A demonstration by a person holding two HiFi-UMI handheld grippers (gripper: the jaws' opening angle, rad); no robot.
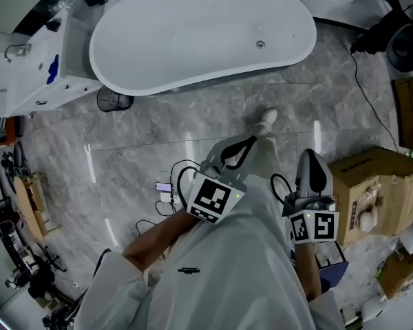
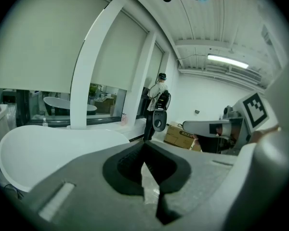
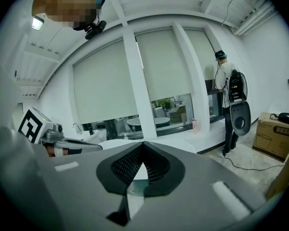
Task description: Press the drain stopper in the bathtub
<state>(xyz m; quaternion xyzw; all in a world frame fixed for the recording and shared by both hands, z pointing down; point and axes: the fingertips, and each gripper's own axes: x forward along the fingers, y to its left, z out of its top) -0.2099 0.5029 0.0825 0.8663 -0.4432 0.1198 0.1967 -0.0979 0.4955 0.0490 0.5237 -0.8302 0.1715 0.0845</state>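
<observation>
**Both tools shut, tub far ahead**

The drain stopper (image 1: 260, 44) sits in the white bathtub (image 1: 193, 40) — well apart from the left tool (image 1: 248, 144) and right tool (image 1: 311, 158), both closed on nothing. Only the gripper views show a standing person (image 3: 229, 88) by the windows.

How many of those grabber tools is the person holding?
2. The left gripper is at the middle of the head view, pointing toward the bathtub; the right gripper is beside it, near the cardboard box.
</observation>
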